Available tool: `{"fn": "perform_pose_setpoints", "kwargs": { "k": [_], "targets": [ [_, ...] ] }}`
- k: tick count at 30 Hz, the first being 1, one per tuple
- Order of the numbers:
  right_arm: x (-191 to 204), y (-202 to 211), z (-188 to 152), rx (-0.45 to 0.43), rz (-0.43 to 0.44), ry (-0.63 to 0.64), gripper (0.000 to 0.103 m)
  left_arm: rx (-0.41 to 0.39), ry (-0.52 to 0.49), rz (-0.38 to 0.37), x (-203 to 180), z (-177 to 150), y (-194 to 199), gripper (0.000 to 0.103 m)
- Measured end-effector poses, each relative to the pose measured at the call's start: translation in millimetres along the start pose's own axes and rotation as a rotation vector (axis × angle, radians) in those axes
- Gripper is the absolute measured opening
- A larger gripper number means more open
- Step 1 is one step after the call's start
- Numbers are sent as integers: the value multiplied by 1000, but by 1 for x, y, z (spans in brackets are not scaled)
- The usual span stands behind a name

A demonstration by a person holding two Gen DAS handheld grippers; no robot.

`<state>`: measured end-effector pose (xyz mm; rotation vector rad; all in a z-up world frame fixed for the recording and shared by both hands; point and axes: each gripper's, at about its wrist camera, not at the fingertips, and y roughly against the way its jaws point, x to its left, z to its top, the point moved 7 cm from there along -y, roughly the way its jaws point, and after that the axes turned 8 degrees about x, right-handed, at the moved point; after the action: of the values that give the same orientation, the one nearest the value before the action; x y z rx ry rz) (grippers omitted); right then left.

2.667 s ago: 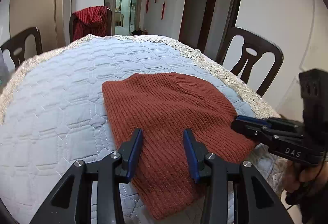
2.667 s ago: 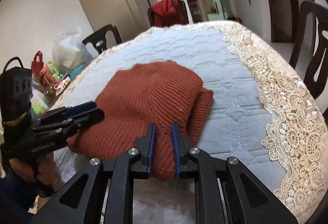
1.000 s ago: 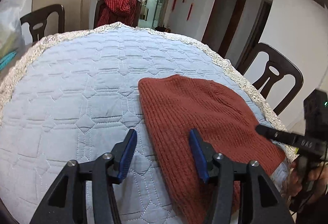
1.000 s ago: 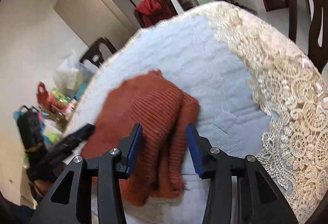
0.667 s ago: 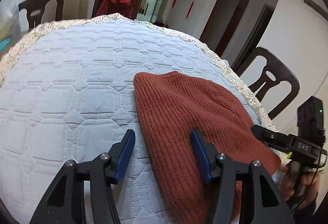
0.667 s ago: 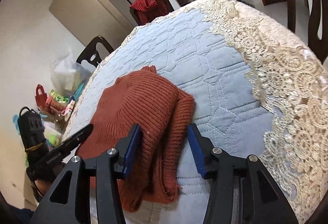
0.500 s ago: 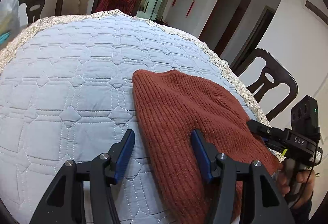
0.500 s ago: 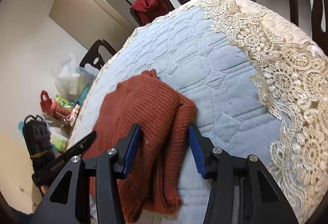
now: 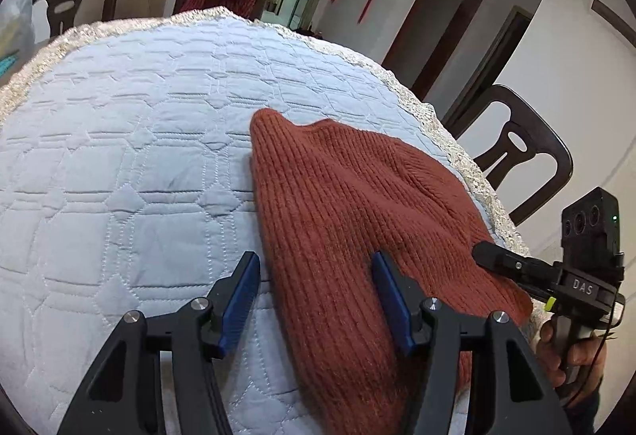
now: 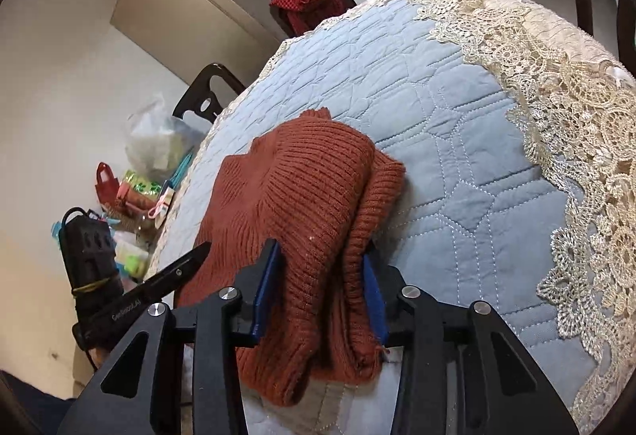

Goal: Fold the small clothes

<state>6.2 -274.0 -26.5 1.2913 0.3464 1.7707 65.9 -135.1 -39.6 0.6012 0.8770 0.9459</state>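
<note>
Fingers [image 10: 369,290] astride the sweater's [image 10: 306,196] folded edge

The sweater's [image 9: 357,220] near hem runs behind the left gripper [image 9: 318,292] and off the frame; the right gripper [image 10: 322,288] fingers cover part of its folded edge.

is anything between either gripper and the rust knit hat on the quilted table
Nothing visible. The right gripper already straddles the rust-red ribbed knit hat with open jaws; the left gripper straddles its other edge on the pale blue quilted tablecloth.
</note>
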Motion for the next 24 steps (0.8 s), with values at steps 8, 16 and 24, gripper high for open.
{"fn": "perform_pose_setpoints", "kwargs": {
  "k": [8,16,24],
  "targets": [
    [-3,-4,6,-8,4,-11,31,-3,-36,23,-10,5,-6,55],
    [9,2,4,-29,-35,28,27,-33,-82,75,-18,8,7,35],
    [32,13,3,-53,-34,82,26,-76,-128,76,-27,12,27,32]
  ]
}}
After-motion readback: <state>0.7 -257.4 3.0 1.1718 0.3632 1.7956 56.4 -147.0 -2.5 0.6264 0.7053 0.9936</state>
